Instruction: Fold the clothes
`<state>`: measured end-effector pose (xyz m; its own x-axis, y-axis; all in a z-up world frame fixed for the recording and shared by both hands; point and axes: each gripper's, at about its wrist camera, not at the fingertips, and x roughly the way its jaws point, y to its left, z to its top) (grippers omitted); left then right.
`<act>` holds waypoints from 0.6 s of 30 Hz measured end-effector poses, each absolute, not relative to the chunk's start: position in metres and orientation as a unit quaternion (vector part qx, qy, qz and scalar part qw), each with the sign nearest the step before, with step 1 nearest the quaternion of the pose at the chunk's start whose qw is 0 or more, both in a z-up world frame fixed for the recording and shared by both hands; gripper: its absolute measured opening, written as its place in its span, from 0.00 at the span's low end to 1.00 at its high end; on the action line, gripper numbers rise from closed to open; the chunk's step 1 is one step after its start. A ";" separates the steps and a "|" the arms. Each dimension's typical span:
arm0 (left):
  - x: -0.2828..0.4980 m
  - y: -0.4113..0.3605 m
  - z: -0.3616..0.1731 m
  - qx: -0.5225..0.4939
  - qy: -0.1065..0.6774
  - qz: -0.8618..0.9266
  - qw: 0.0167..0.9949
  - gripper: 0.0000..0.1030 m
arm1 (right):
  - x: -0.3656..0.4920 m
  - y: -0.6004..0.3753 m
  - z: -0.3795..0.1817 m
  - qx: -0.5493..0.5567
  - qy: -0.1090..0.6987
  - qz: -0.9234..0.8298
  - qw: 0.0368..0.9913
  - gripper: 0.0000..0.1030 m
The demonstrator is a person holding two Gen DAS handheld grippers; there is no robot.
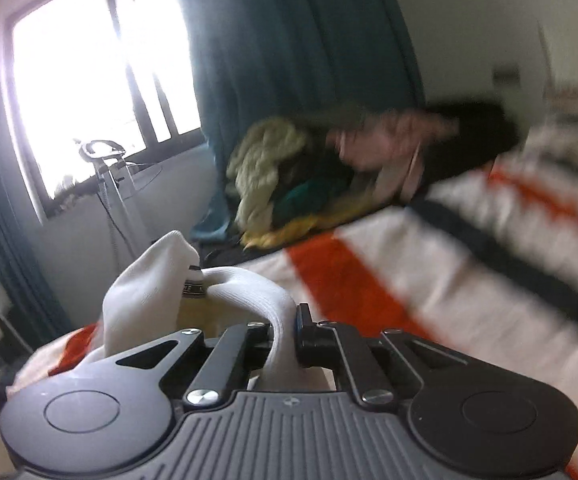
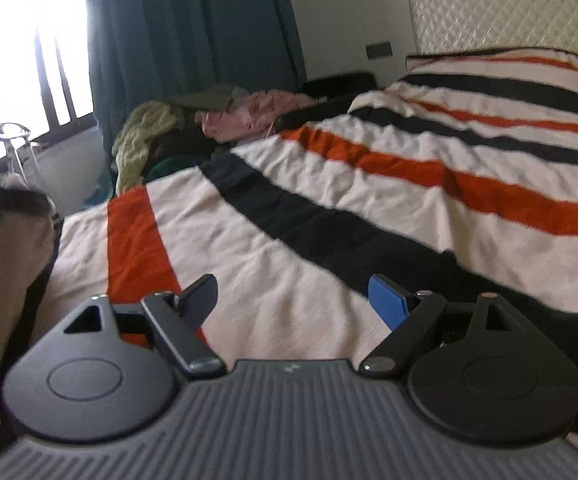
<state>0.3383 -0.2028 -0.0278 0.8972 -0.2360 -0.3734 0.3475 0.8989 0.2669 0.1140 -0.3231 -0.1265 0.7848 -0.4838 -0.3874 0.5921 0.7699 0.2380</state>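
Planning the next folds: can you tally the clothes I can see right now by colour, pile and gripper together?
White garment, clamped in the left gripper: 1
Light green, in the pile: 1
Pink: 1
Olive: 1
Dark teal: 1
Yellow: 1
Total: 6 told apart; more may lie buried.

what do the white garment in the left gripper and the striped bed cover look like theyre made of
White garment: looks like soft ribbed knit, probably cotton, matte; fine ribs show on the band pinched in the left gripper.
Striped bed cover: seems a napped woven or fleecy blanket, matte; its surface looks fuzzy with soft wrinkles. The exact fibre cannot be told.
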 end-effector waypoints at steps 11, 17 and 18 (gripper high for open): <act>0.104 -0.110 -0.008 0.010 0.192 -0.276 0.942 0.04 | 0.086 -0.322 -0.100 0.162 0.128 -0.285 0.936 0.82; 0.063 -0.076 -0.041 -0.003 0.242 -0.252 0.937 0.05 | 0.070 -0.320 -0.088 0.204 0.137 -0.234 0.940 0.82; 0.062 -0.075 -0.044 -0.004 0.246 -0.251 0.936 0.05 | 0.070 -0.317 -0.087 0.211 0.146 -0.220 0.941 0.82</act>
<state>0.0621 -0.0752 -0.0435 0.7528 -0.4725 -0.4582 0.4686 0.8736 -0.1309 0.0702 -0.3173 -0.0872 0.8602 -0.3532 -0.3677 0.4764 0.8138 0.3328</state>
